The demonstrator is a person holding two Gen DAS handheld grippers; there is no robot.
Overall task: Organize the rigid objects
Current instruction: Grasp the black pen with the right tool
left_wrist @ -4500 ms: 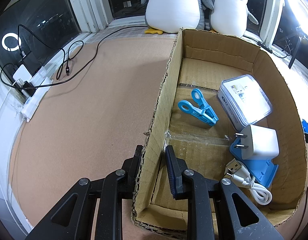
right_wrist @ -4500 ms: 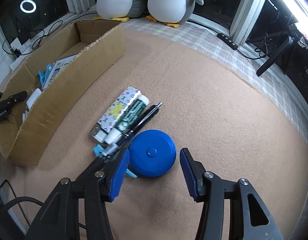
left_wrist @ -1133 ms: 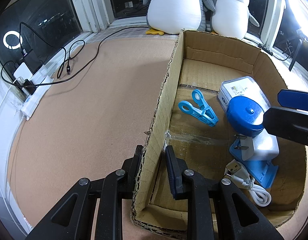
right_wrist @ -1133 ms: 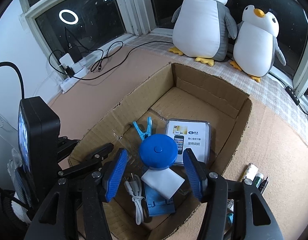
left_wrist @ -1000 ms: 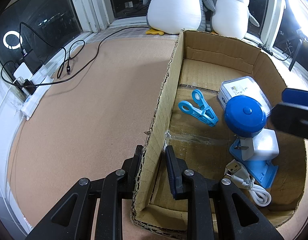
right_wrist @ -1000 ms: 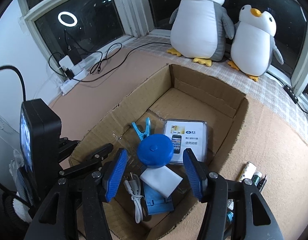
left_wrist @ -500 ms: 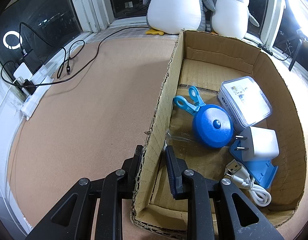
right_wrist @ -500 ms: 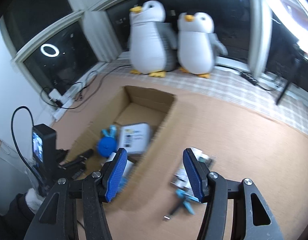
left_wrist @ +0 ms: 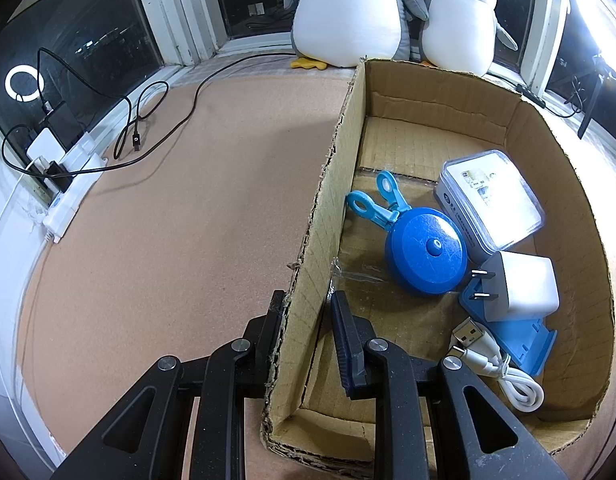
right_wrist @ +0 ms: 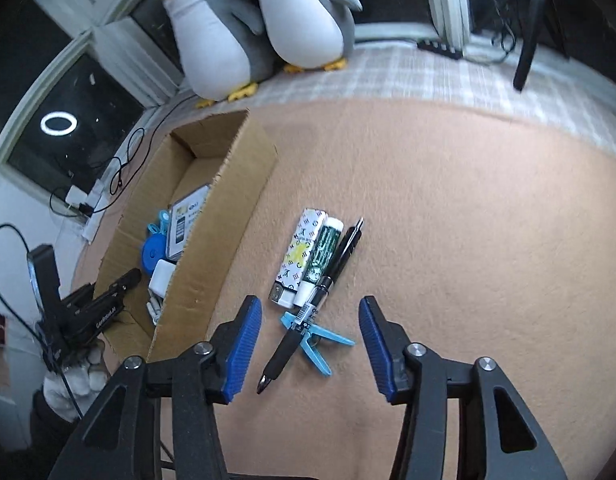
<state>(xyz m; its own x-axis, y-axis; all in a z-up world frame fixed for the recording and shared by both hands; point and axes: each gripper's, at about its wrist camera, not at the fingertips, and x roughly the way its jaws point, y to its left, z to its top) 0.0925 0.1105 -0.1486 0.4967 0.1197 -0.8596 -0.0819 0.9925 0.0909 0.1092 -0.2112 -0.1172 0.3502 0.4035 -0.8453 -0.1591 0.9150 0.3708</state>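
Observation:
My left gripper is shut on the near left wall of the cardboard box. In the box lie a round blue tape measure, a blue clip, a clear plastic case, a white charger on a blue stand, and a white USB cable. My right gripper is open and empty above the mat, over a black pen and a light blue clip. A patterned lighter and a green-white tube lie beside the pen.
Two plush penguins stand behind the box on the window sill. A power strip with black cables lies at the left edge of the tan mat. A black stand is at the back right.
My right gripper let go of the blue tape measure into the box, then moved out to the right over the pen and clip on the mat. The left gripper has not moved.

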